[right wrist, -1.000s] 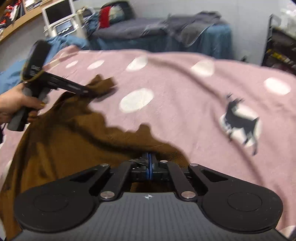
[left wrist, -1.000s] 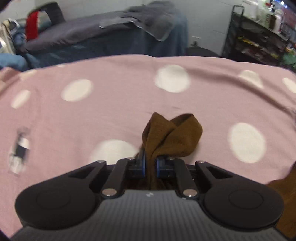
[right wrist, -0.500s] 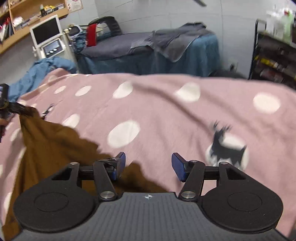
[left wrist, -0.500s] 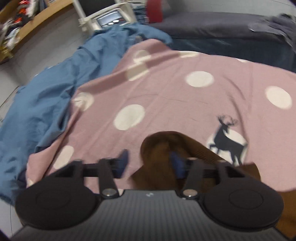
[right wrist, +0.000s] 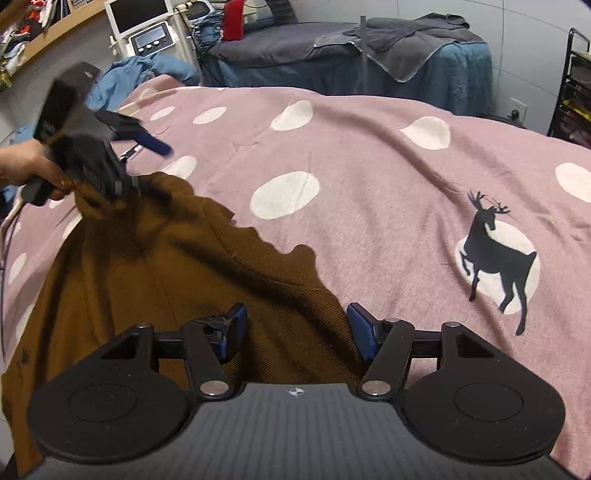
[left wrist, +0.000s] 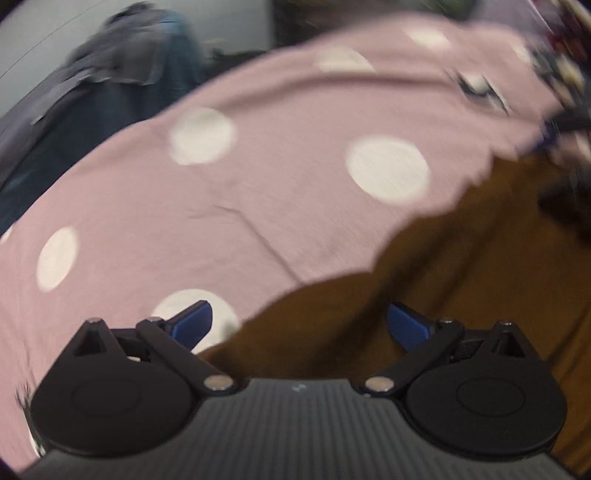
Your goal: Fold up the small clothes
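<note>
A brown garment [right wrist: 177,280] lies spread on a pink blanket with white dots [right wrist: 369,155]. In the right wrist view it fills the space between and ahead of the right gripper [right wrist: 295,325], running off to the left of the jaws, and its wavy edge crosses just ahead of the right-hand finger. The jaws stand wide apart with cloth below the gap; neither blue pad [right wrist: 364,328] presses on it.

In the left wrist view the garment [left wrist: 461,266] sits between and to the right of the left gripper [left wrist: 299,325], whose jaws are also spread wide and hold nothing. The left blue pad [left wrist: 194,323] hangs over a white dot of the blanket [left wrist: 258,166], the right one over brown cloth (this view is smeared by motion blur, so finer detail is lost).

Seen from the right wrist, the left gripper [right wrist: 151,142] hovers far to the left of the right jaws, above the garment's far corner, held in a bare hand [right wrist: 29,166]. To the right of the jaws a black deer print [right wrist: 495,254] sits on a white dot. Beyond the blanket stands a bed with grey and blue covers [right wrist: 351,59], with a white machine with a screen [right wrist: 144,26] further left.
</note>
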`<state>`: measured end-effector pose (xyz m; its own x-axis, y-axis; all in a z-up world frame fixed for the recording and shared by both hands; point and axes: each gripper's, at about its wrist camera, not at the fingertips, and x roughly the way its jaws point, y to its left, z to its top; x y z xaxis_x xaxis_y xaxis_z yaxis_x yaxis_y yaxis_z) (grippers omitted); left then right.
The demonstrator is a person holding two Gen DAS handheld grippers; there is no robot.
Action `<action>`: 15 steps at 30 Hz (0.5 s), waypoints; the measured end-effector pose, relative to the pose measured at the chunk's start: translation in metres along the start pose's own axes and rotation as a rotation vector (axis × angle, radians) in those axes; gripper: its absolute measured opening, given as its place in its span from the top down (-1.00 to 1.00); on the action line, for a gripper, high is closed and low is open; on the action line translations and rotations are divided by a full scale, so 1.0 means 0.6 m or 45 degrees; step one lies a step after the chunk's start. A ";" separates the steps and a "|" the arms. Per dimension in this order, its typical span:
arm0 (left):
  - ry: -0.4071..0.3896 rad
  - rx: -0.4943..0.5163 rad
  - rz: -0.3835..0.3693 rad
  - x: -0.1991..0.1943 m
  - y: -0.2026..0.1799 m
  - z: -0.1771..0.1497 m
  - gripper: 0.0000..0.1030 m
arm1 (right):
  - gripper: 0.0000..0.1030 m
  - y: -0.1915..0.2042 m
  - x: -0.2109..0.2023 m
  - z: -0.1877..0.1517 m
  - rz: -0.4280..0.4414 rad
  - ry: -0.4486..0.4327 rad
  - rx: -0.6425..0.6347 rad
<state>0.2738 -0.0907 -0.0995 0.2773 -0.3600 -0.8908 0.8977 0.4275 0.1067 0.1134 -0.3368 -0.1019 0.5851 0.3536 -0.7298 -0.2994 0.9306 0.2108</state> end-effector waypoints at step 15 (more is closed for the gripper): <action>-0.225 -0.361 0.124 -0.060 0.074 0.008 0.88 | 0.86 0.009 -0.030 0.078 -0.197 -0.291 0.025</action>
<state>0.3055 -0.0626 -0.0607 0.4341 -0.4335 -0.7897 0.7403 0.6712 0.0385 0.1365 -0.3334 -0.0573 0.7781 0.2173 -0.5893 -0.1799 0.9760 0.1225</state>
